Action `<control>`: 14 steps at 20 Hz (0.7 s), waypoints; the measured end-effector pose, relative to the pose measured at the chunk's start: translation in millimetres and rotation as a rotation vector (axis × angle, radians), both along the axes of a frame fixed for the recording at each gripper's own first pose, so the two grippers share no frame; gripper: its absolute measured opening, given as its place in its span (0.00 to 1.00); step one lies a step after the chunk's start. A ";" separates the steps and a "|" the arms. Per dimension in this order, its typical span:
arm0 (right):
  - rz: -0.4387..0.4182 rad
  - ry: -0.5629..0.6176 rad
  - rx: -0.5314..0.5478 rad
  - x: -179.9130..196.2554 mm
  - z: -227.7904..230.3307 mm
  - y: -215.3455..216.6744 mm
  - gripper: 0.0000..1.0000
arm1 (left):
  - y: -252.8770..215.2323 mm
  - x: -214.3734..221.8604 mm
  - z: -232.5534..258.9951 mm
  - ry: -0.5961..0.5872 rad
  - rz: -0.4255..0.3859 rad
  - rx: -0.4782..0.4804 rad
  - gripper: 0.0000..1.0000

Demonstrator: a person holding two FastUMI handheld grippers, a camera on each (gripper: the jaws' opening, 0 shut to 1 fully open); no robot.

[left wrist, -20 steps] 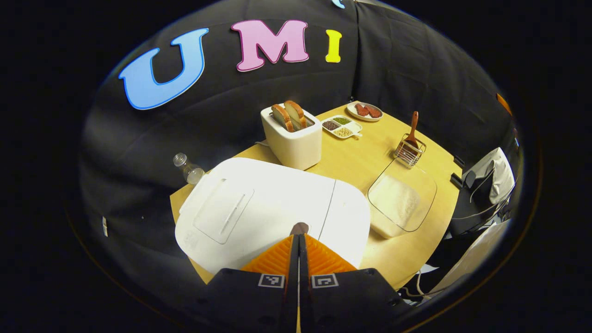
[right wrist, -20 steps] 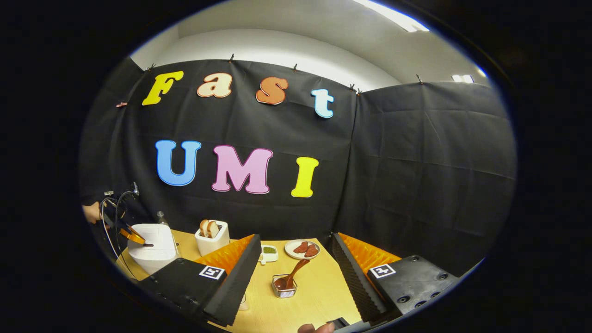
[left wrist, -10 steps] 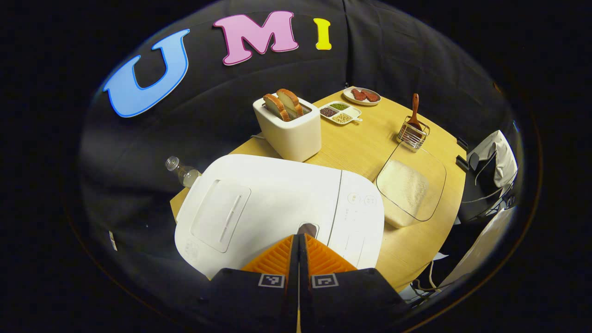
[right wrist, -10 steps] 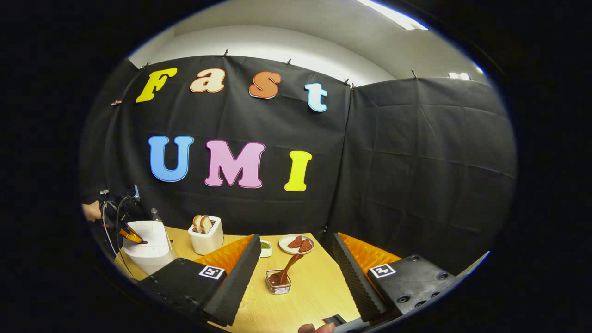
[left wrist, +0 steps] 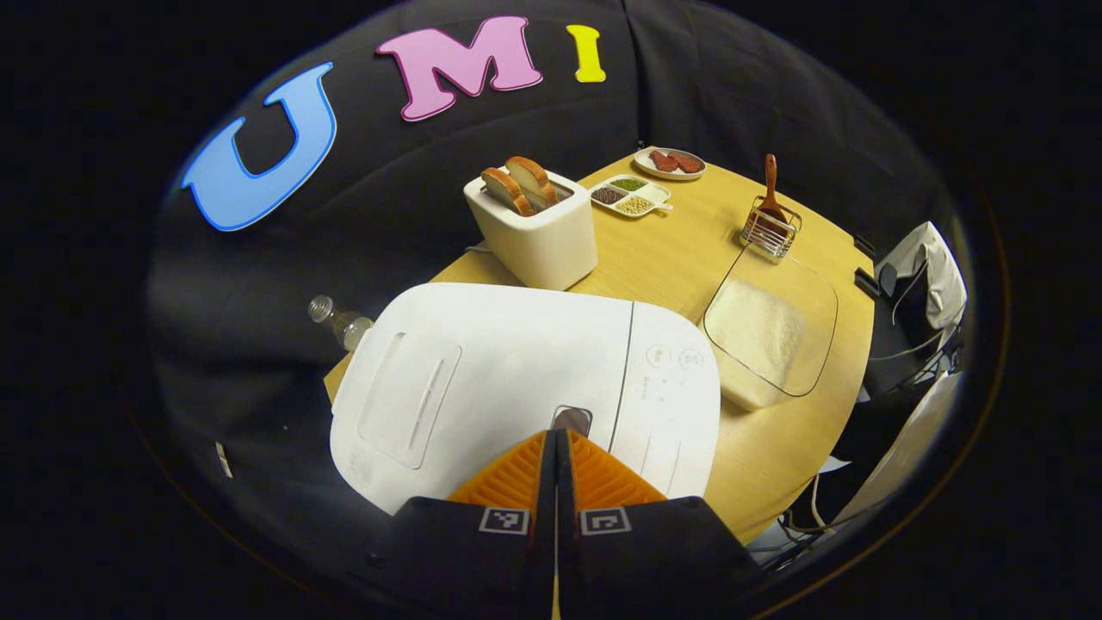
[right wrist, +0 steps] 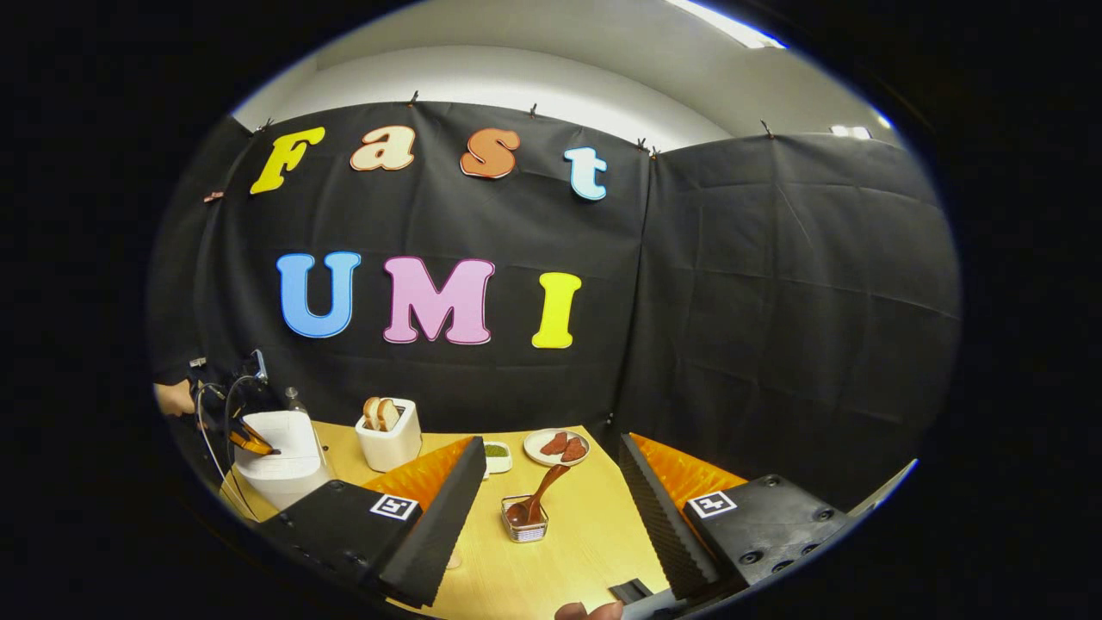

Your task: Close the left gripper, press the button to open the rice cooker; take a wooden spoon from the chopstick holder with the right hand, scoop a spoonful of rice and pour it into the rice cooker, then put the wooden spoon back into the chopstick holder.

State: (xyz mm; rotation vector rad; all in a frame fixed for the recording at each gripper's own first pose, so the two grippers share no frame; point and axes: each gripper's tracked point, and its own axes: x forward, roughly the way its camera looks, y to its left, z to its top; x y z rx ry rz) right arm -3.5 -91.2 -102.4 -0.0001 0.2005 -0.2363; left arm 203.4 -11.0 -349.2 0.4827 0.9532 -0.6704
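**Left claw at the rice cooker's button, right claw waiting wide**

The left claw (left wrist: 555, 435) points down at the white rice cooker (left wrist: 482, 379), its two fingers pressed flat together with nothing between them. Their tips sit right at the small dark button (left wrist: 572, 419) on the lid, near the seam with the control panel; whether they actually touch it I cannot tell. The lid is down. In the right gripper view the same claw (right wrist: 258, 447) appears far off at the left edge, slanting onto the cooker's (right wrist: 280, 456) top, with a hand (right wrist: 175, 398) behind it partly cut off by the rim.

The right claw (right wrist: 551, 499) hangs level above the bench (right wrist: 568, 560), fingers wide apart and holding nothing. Between them, farther off, stands the wire chopstick holder (right wrist: 525, 523) with the wooden spoon (right wrist: 538, 499) leaning in it, handle up to the right. A fingertip (right wrist: 588, 610) peeks in at the bottom edge.

Beside the cooker lies a clear glass dish of rice (left wrist: 762, 340), the holder (left wrist: 769, 234) just behind it. A toaster with two slices of bread (left wrist: 532, 228), a divided dish of beans (left wrist: 630, 195) and a plate (left wrist: 670, 162) stand farther back. A bottle (left wrist: 340, 320) is half hidden behind the cooker.
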 end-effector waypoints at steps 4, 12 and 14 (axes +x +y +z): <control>0.001 -0.010 -0.018 -3.2 7.2 -1.4 0.97 | 2.6 26.6 56.3 -0.211 0.054 -0.040 0.07; 0.021 -0.034 -0.038 -10.5 18.7 2.4 0.97 | 20.0 26.9 204.8 -0.690 0.264 -0.212 0.09; 0.032 -0.041 -0.047 -11.5 21.2 3.8 0.97 | 16.1 6.2 238.3 -0.791 0.277 -0.294 0.32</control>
